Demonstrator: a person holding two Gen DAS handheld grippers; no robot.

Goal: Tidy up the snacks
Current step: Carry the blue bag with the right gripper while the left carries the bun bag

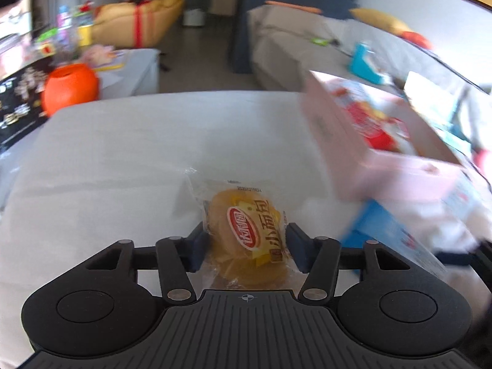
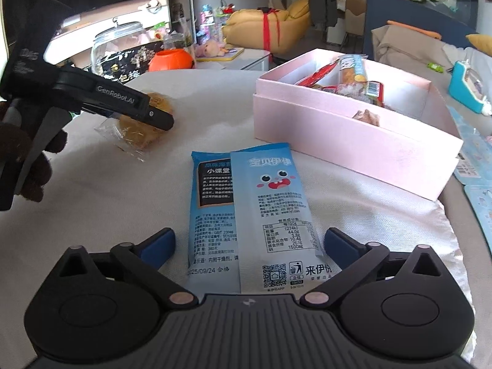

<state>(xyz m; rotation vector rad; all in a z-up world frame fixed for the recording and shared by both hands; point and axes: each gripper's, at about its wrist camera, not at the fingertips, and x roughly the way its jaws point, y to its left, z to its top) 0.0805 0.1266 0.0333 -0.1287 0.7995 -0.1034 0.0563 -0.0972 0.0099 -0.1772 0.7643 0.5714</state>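
Note:
My left gripper [image 1: 246, 243] is shut on a small wrapped yellow bun [image 1: 249, 233] and holds it above the white cloth; the right wrist view shows the same bun [image 2: 144, 129] pinched in that gripper [image 2: 153, 113] at the left. My right gripper [image 2: 249, 243] is open, its blue pads on either side of a blue snack packet [image 2: 246, 212] that lies flat on the cloth. A pink divided box [image 2: 353, 141] with several snacks inside stands at the right; in the left wrist view the box [image 1: 384, 166] is blurred.
A white cloth [image 2: 123, 203] covers the table. An orange pumpkin bucket [image 2: 170, 60], a glass jar [image 2: 118, 47] and a dark box stand at the far left edge. A teal item [image 2: 464, 87] and blue packets [image 2: 475, 160] lie at the right. A sofa stands behind.

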